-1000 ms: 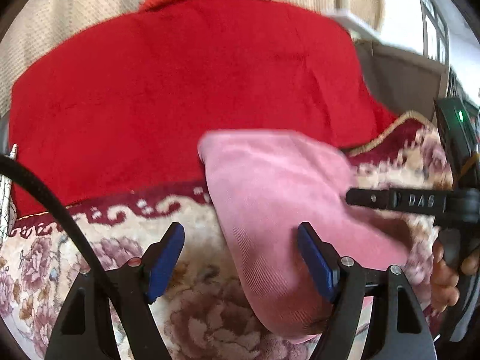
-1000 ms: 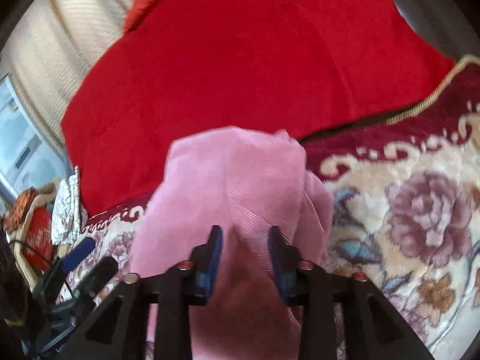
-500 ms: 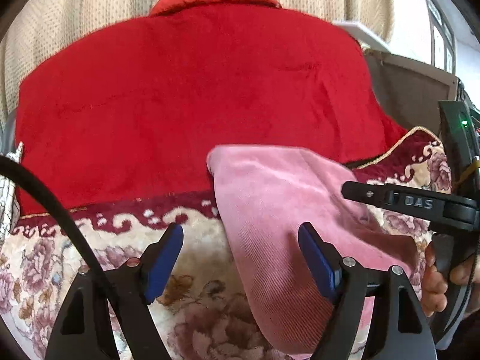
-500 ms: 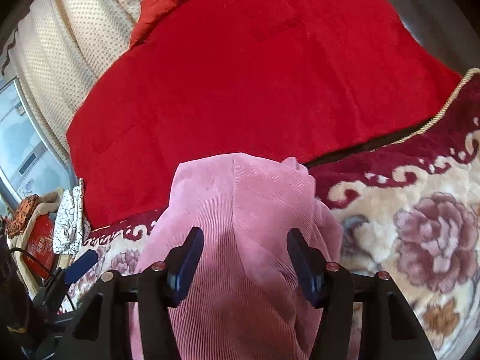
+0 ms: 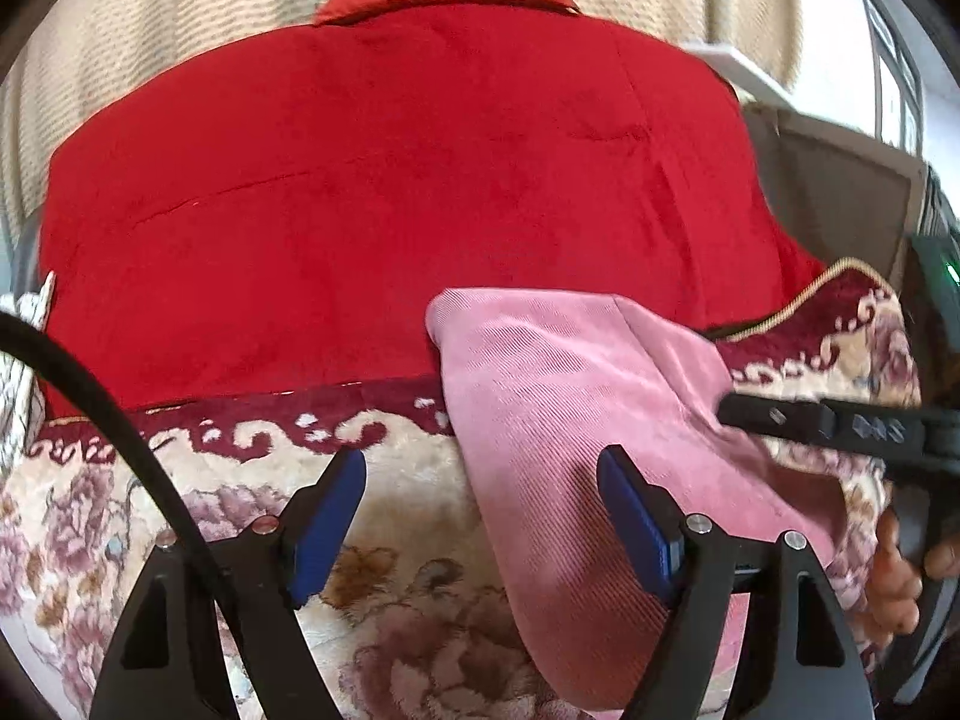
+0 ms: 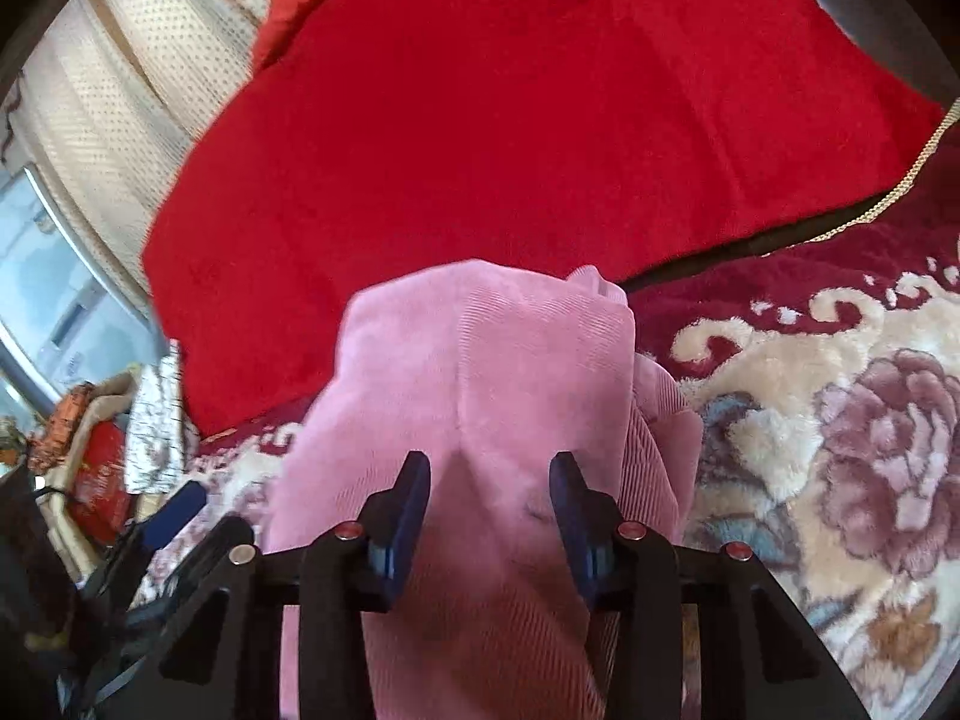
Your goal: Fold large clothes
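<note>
A: Where is the pink garment (image 5: 558, 420) lying?

B: Folded into a long strip on the floral rug (image 5: 396, 588), with its far end reaching the rug's dark red border, just beside the red blanket (image 5: 390, 192) spread behind it. In the right wrist view the same strip (image 6: 480, 372) runs from the near edge straight up toward the blanket (image 6: 540, 108).

A: And the left gripper (image 5: 480, 516)?

B: Its 2 blue pads stand wide apart. 1 is over bare rug, the other over the garment's left edge, and neither presses on cloth.

A: The right gripper (image 6: 489, 510)?

B: Its jaws have just been closing. A raised ridge of the pink cloth sits between the pads, though I see a gap on each side, so they are not pinching it.

A: Anything else in view?

B: A hand (image 5: 900, 570) at the right edge of the left view, holding that gripper's handle.
</note>
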Demonstrator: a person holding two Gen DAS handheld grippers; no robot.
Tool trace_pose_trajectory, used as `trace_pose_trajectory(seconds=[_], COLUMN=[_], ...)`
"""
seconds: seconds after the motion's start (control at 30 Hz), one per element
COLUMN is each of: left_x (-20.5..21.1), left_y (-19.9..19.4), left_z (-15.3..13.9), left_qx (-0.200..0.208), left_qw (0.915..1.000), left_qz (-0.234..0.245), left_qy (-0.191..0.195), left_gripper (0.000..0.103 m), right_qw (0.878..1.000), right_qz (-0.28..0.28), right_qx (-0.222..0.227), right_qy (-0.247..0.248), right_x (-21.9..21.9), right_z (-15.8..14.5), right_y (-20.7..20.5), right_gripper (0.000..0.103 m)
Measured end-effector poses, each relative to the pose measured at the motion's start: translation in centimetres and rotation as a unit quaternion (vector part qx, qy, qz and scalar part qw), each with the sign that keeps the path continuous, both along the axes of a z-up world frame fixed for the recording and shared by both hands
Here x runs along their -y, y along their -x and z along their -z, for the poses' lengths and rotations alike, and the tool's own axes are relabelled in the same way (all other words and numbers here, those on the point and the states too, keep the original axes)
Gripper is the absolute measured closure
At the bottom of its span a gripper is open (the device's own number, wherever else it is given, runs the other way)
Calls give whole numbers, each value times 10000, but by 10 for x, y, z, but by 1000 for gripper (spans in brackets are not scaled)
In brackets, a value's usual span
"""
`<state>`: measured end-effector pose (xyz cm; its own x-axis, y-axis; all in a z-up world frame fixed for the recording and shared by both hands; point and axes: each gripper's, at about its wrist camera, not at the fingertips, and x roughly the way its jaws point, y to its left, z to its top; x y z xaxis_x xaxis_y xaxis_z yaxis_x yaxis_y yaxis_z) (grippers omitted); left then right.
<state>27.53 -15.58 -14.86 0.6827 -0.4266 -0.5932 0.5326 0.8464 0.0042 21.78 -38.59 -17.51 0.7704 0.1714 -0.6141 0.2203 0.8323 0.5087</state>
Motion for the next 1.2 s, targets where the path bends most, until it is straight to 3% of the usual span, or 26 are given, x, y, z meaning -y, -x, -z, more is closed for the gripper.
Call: trace_pose_trajectory(seconds=[0.1, 0.2, 0.27, 0.53, 0.63, 0.7, 0.77, 1.07, 1.2], left_x=[0, 10, 11, 0, 0, 11, 14, 17, 17], left_y=[-3, -3, 0, 3, 1, -2, 0, 6, 6], left_z=[6, 19, 20, 8, 5, 16, 22, 16, 14], left_qx=[-108, -267, -145, 2, -64, -259, -149, 127, 104], left_qw=[9999, 9987, 9988, 9996, 9997, 9986, 9985, 9977, 9978], left_qz=[24, 192, 165, 121, 183, 312, 299, 269, 273], left_qy=[-51, -401, -436, -254, -118, -351, -439, -606, -594], left_gripper=[23, 21, 20, 20, 20, 20, 19, 19, 19], right_qw=[9999, 9992, 9982, 9992, 9986, 9977, 9976, 9986, 9995], right_qz=[-121, -223, -273, -263, -381, -450, -454, -282, -215], right_qx=[-36, -318, -529, -196, -318, -488, -503, -168, 104], right_qy=[-66, 6, 41, -239, -209, -112, -136, -402, -223], right_x=[-8, -17, -19, -7, -10, -16, -15, 7, 5], right_z=[1, 11, 22, 8, 14, 22, 24, 10, -2], right_y=[9, 6, 2, 15, 11, 4, 3, 20, 26], right_gripper=[58, 58, 57, 58, 57, 56, 56, 54, 54])
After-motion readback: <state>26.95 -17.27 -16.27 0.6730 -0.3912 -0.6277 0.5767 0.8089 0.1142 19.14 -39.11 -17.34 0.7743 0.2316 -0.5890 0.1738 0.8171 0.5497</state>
